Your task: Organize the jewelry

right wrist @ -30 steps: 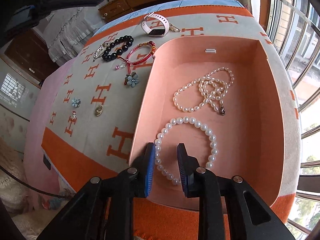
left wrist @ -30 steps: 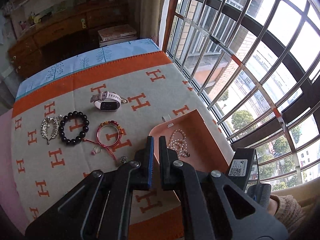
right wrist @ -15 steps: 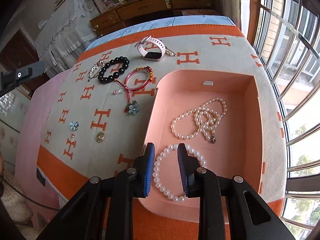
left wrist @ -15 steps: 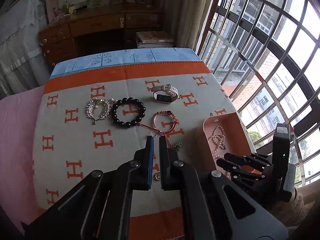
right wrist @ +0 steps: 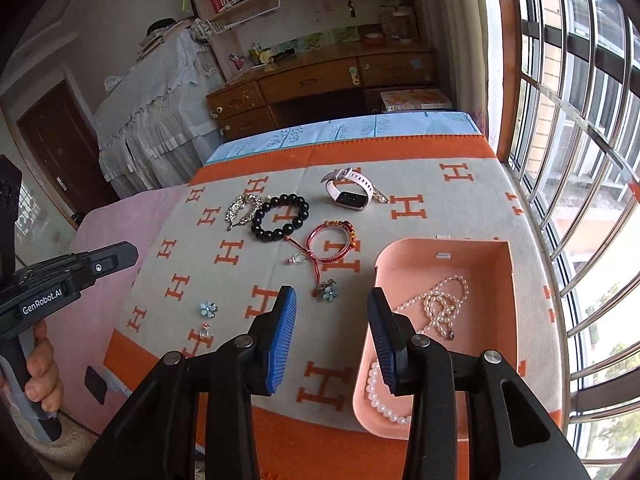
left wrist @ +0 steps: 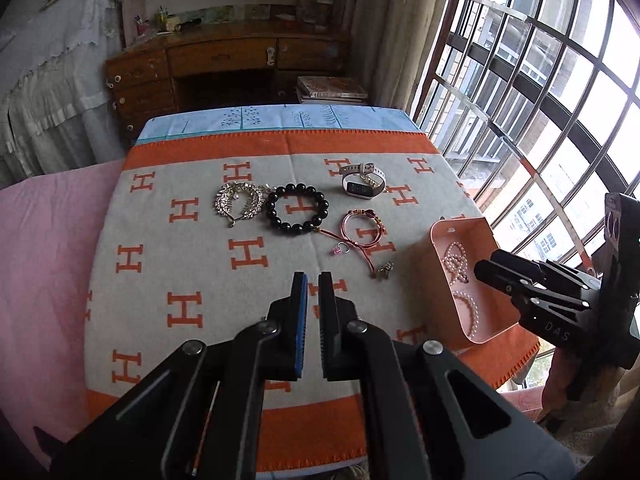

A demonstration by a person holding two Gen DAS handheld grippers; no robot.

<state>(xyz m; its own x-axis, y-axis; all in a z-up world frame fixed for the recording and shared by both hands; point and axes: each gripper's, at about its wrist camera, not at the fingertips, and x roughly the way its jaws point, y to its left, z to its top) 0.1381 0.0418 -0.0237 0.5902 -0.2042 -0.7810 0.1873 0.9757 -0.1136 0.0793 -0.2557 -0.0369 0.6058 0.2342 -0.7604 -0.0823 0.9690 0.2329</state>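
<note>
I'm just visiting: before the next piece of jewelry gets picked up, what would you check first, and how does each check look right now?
1. Right tongs empty: ok, nothing between them, jaws opening.
2. Left tongs ready to grab: not ok, shut.
3. Pink box has room: ok, only the pearl necklace and pearl bracelet are inside.
4. Black bead bracelet unobstructed: ok, though close beside the silver brooch.
5. Red cord bracelet untangled from the ring: cannot tell.

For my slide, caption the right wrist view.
Right gripper opening, empty, above pink tray holding pearl strands.
</note>
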